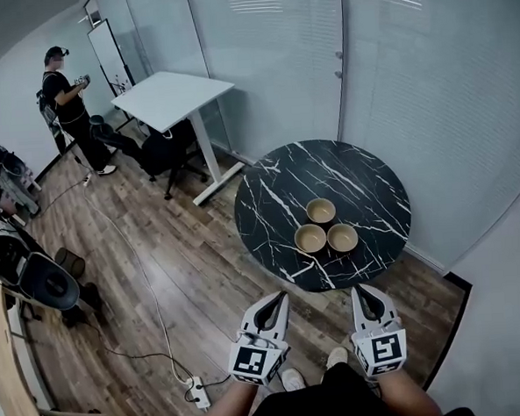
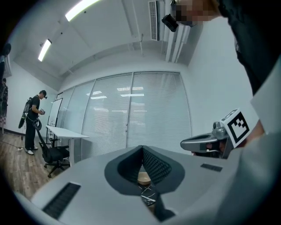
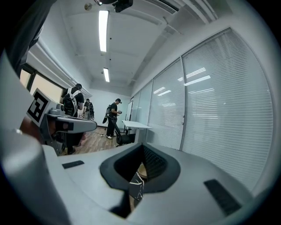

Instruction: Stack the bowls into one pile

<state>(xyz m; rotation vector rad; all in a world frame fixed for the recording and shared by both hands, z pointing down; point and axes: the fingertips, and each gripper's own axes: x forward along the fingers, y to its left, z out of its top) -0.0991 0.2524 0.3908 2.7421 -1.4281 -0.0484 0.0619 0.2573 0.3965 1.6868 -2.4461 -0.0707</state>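
Round desk (image 1: 268, 193) close to glass wall (image 1: 277, 61) at back and right. Wood floor (image 1: 184, 260) open on near and left sides. 3 bowls (image 1: 321, 210) clustered close together right of desk centre, clear of rim. Head view alone shows all 3. Each gripper view catches only 1 bowl (image 2: 144, 178) (image 3: 142, 170) through notch below its jaws. Left gripper (image 1: 279, 296) and right gripper (image 1: 363, 290) just short of near rim, side by side. Both jaws pressed together, nothing between. Bowls ahead, apart from tips.
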